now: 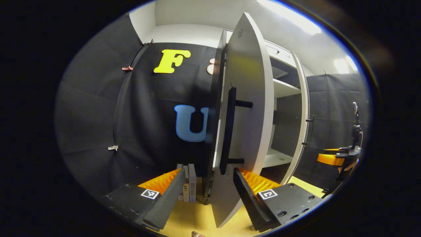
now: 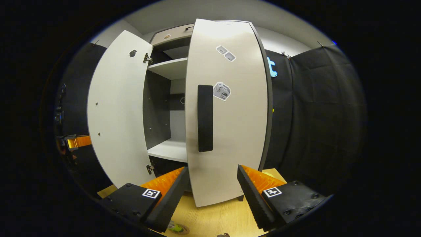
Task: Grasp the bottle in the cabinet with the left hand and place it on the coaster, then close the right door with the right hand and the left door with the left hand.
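Right gripper view: right gripper (image 2: 210,194) faces right door (image 2: 230,131), jaws apart.

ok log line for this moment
left claw: open, at left door | right claw: open, facing right door | both doors ajar

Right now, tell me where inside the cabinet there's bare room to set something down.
The lower shelf is bare between the open left door and the right door. The upper shelf looks bare too. Tight spot: the gap between both doors.
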